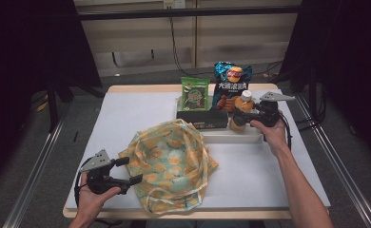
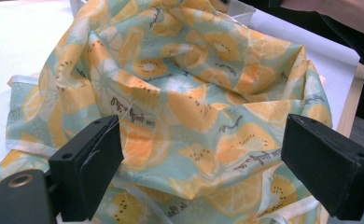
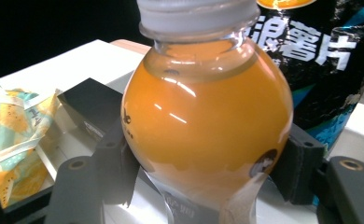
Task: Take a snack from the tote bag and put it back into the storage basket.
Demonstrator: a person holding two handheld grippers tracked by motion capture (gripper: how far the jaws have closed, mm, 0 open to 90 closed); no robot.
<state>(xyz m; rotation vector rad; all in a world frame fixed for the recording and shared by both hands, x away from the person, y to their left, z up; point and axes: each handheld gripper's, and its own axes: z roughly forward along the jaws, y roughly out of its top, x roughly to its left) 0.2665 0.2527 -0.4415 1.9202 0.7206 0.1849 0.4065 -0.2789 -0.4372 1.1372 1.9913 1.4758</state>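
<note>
in the high view, the right gripper (image 1: 244, 117) sits right of centre, its jaws closed around the orange juice bottle (image 1: 241, 110), which stands upright in the white tray (image 1: 231, 135) in the upper middle of the frame. crowded around the bottle in the tray are a blue chip bag (image 1: 229, 84) just behind it, a green snack packet (image 1: 195, 93) further left, and a black box (image 1: 201, 119) beside the bottle on its left. the fruit-print cloth bag (image 1: 169, 164) lies crumpled in the lower centre of the white table (image 1: 126, 114), between tray and the left gripper (image 1: 130, 170), which is at lower left with jaws spread, their tips at the bag's edge.

in the left gripper view, the two black jaws stand wide apart at the bottom, with the cloth bag (image 2: 185, 102) bunched up behind them and holding nothing.

in the right gripper view, the bottle (image 3: 206, 116) is at centre, pinched on both sides, white cap at the top edge. the chip bag (image 3: 329, 60) stands close behind at upper right, the black box (image 3: 89, 105) at left, the cloth bag (image 3: 12, 135) at far left.
</note>
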